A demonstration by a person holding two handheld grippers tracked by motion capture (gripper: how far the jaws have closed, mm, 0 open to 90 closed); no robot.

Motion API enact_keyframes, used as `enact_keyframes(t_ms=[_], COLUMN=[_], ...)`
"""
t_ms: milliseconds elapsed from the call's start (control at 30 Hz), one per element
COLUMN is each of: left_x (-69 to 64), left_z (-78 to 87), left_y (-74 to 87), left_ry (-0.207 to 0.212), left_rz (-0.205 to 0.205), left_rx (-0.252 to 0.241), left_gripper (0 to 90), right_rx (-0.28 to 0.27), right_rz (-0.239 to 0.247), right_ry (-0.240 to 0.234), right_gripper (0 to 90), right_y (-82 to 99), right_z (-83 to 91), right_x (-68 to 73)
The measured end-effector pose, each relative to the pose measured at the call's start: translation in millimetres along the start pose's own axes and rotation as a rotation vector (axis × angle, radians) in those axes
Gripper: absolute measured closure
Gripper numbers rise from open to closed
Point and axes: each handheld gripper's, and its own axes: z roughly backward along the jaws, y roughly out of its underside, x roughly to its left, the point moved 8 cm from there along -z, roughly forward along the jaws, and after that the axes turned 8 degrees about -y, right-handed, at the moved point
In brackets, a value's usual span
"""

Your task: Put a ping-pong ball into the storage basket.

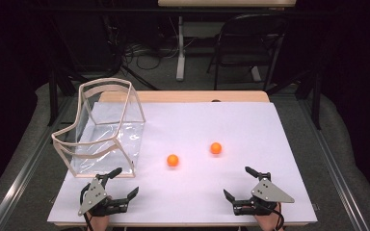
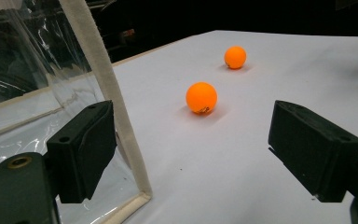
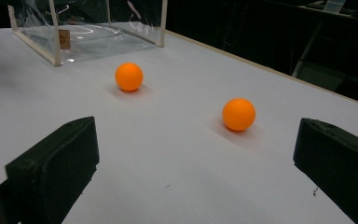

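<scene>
- Left gripper (image 1: 118, 182) at near-left of the white table sheet (image 1: 250, 125), jaws spread wide, nothing between them. One jaw sits just beside the near corner of the clear bag (image 1: 103, 127); contact cannot be told.
- Right gripper (image 1: 241, 184) at near-right, jaws likewise wide apart and empty, resting low over the sheet.
- Two orange balls lie on bare sheet between grippers and the far edge: the left ball (image 1: 173, 160) closer to the bag, the right ball (image 1: 216, 148) a little farther back. Both apart from each other and from either gripper.
- In the left gripper view the nearer ball (image 2: 201, 98) carries a small dark mark low on its face; too small to read.
- The bag is see-through with a pale fabric trim, standing open-topped, walls sagging and creased. Glare on the plastic hides the floor of it.
- In the right gripper view a small tan tag (image 3: 64, 39) shows on the bag (image 3: 88, 28); print on it is illegible.
- Person's hands are cut off by the bottom of the high view.
- Beyond the table: a dark chair (image 1: 248, 45) and a table leg (image 1: 180, 48), the rest lost in shadow.
</scene>
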Motion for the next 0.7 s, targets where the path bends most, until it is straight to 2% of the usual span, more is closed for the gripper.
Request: enact_keyframes(t_ms=[400, 700], left_x=[-3.0, -4.4], left_z=[-3.1, -3.9], left_y=[1.3, 1.8], left_ry=[0.015, 0.019], left_rz=[0.007, 0.004], left_rx=[0.009, 0.014], left_gripper=[15.5, 15.5], right_rx=[0.024, 0.052], right_rz=[-0.003, -0.006], right_ry=[-0.017, -0.022], right_gripper=[0.0, 0.0], right_y=[0.5, -2.4], right_z=[-5.4, -16.0], right_x=[3.5, 5.2])
